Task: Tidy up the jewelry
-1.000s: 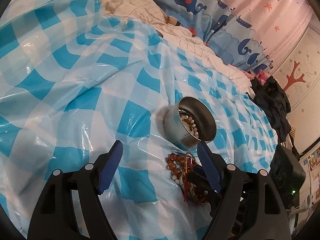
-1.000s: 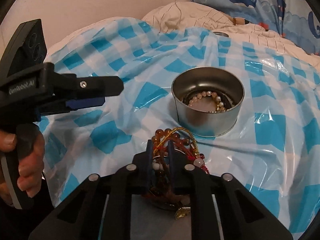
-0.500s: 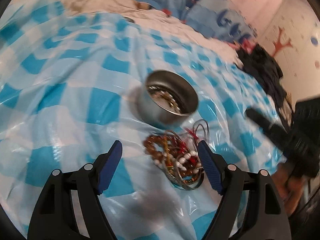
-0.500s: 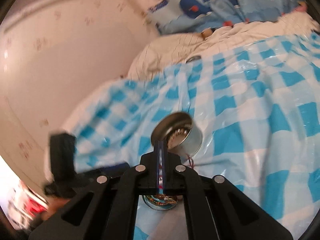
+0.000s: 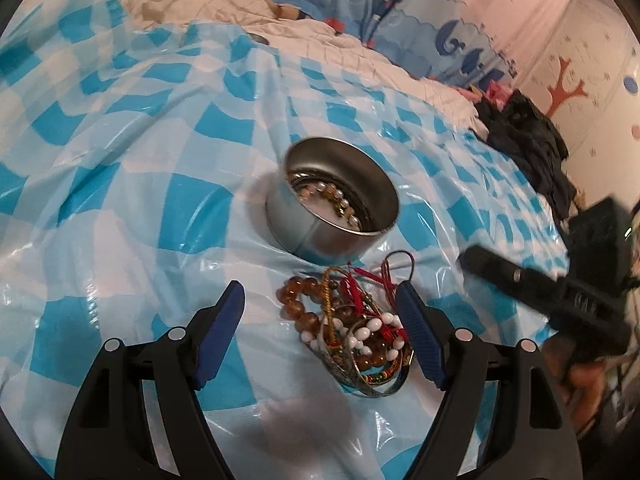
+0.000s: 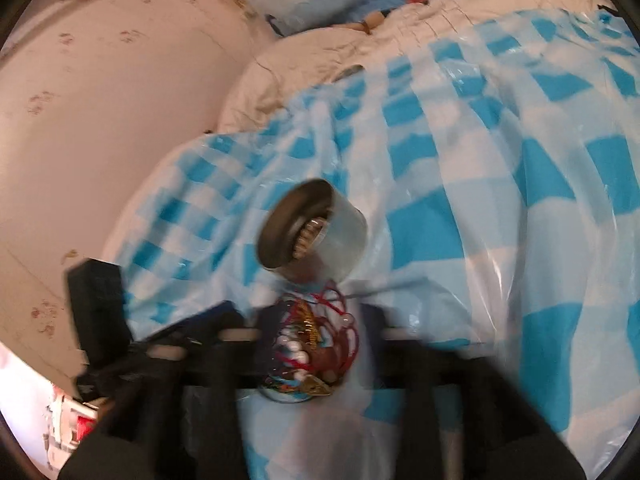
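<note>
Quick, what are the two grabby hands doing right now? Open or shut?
Left gripper: open, holding nothing.
Right gripper: fingers opening around the jewelry pile, gripping nothing.

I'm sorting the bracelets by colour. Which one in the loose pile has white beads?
The white-bead bracelet, nearest the left tongs' right finger; the amber-bead bracelet beside it is brown.

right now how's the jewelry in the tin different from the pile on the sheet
The jewelry in the tin is only a few pale beads and dark bands lying flat; the pile on the sheet is larger, a tangle of amber and white beads, red cord and bangles. The first sits walled in; the second lies loose. Both are beaded bracelets.
</note>
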A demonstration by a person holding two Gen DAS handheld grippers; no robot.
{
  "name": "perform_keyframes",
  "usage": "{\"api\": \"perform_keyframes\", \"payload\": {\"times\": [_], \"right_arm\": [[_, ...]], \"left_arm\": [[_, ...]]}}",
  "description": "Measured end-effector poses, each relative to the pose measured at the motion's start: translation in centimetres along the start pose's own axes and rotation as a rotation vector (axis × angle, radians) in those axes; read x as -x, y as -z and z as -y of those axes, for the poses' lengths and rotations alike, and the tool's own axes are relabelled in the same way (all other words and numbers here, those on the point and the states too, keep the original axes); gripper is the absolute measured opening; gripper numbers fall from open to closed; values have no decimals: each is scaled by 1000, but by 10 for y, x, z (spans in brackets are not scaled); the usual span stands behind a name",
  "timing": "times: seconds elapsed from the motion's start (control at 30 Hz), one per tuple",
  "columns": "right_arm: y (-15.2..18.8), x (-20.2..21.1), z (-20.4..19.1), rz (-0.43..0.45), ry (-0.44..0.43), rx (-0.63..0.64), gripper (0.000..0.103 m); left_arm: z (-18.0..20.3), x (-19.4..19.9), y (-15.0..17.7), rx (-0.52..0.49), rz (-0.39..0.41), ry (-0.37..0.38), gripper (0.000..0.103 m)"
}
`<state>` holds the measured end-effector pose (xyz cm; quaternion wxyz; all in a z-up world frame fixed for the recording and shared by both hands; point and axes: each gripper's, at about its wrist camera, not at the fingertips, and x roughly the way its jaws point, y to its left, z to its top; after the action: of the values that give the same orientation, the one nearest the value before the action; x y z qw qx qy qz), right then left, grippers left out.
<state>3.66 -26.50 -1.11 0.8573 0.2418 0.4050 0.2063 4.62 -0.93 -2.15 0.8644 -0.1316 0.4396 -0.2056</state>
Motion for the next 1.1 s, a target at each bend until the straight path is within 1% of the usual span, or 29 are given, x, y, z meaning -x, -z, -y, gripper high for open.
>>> {"api": "perform_keyframes", "payload": {"times": [0.1, 0.2, 0.23, 0.27, 0.3, 0.33, 0.4, 0.43, 0.5, 0.53, 0.57, 0.6, 0.63, 0.7, 0.8, 0.9, 1.0, 1.1], "right_arm": [[3, -15, -11, -11, 36, 70, 56], [10, -35, -31, -31, 107, 199, 56], [14, -44, -38, -48, 143, 254, 46], [17, -49, -41, -55, 174, 285, 30], [19, -53, -41, -67, 192, 297, 3], [20, -53, -38, -72, 175, 279, 2], [16, -41, -35, -36, 132, 245, 2], [12, -31, -32, -9, 93, 217, 2], [4, -14, -28, 32, -24, 153, 2], [1, -2, -25, 59, -111, 112, 2], [-1, 8, -23, 83, -174, 92, 2], [-2, 17, -22, 108, -227, 80, 2], [-4, 23, -22, 120, -262, 73, 2], [-7, 34, -23, 138, -343, 52, 2], [-13, 37, -22, 138, -399, 22, 2], [-14, 33, -25, 104, -468, 10, 2], [-13, 34, -33, 89, -494, 36, 2], [-11, 34, -36, 91, -466, 56, 2]], "left_arm": [[-9, 2, -2, 44, 2, 2, 74], [-12, 6, -4, 51, 10, -1, 74], [-12, 6, -4, 52, 12, 1, 74], [-11, 7, -4, 51, 13, 2, 74], [-10, 7, -4, 47, 14, 2, 74], [-9, 8, -4, 43, 13, 3, 74], [-5, 8, -4, 20, 11, 7, 74], [-2, 9, -4, -1, 10, 12, 74], [11, 9, -2, -75, 7, 30, 74], [21, 9, 0, -120, 6, 47, 74], [28, 7, 2, -152, 0, 60, 74], [33, 7, 4, -174, -5, 68, 74], [39, 6, 6, -195, -6, 79, 74], [46, 6, 9, -210, 1, 122, 74], [45, 9, 7, -178, 23, 179, 74], [45, 16, 6, -157, 57, 237, 75], [51, 18, 9, -187, 66, 265, 78], [59, 18, 13, -234, 51, 266, 78]]}}
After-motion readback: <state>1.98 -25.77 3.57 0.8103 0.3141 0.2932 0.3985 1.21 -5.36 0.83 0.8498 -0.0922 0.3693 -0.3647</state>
